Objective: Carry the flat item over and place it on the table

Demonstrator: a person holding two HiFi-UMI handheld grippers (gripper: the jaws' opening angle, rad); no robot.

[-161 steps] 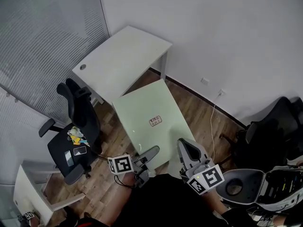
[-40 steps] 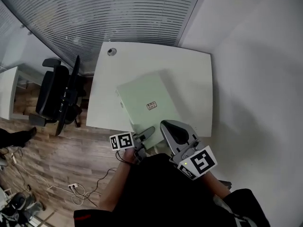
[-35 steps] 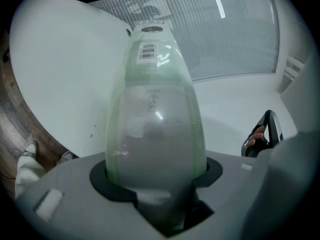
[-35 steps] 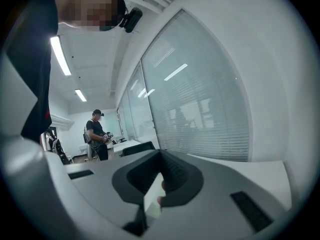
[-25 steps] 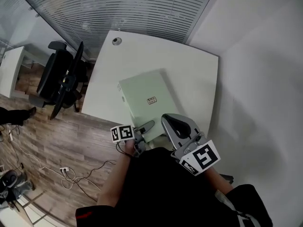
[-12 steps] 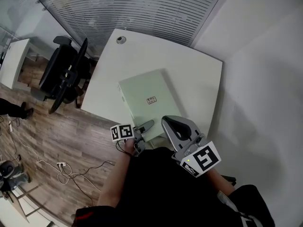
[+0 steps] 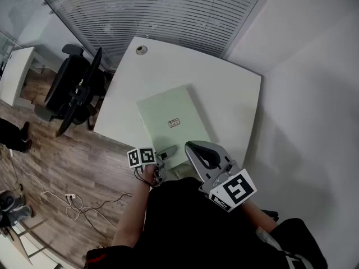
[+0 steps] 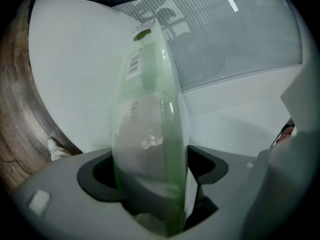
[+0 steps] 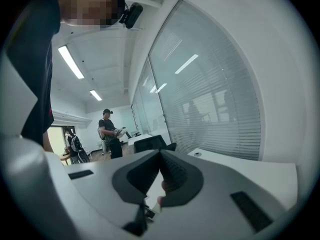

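Observation:
The flat item is a pale green plastic case [image 7: 171, 119] with a small label, and it lies on the white table [image 7: 230, 88]. My left gripper [image 7: 166, 149] is at the case's near left corner. In the left gripper view the case [image 8: 150, 109] stands edge-on between the jaws of the left gripper [image 8: 150, 169]. These jaws have just been opening and stand open around it. My right gripper [image 7: 199, 150] hovers over the case's near edge, shut and holding nothing. In its own view the right gripper [image 9: 160, 156] has its pads together.
A black office chair [image 7: 76, 88] stands left of the table, which has a cable hole [image 7: 141, 50] at its far corner. Window blinds [image 7: 168, 10] run behind and a white wall lies to the right. Cables lie on the wood floor [image 7: 67, 198]. A person [image 9: 107, 131] stands far off.
The case, earlier carried over the floor, now rests on the table. In the last second the left gripper sank slightly down and left at the case's corner. The right gripper stayed put.

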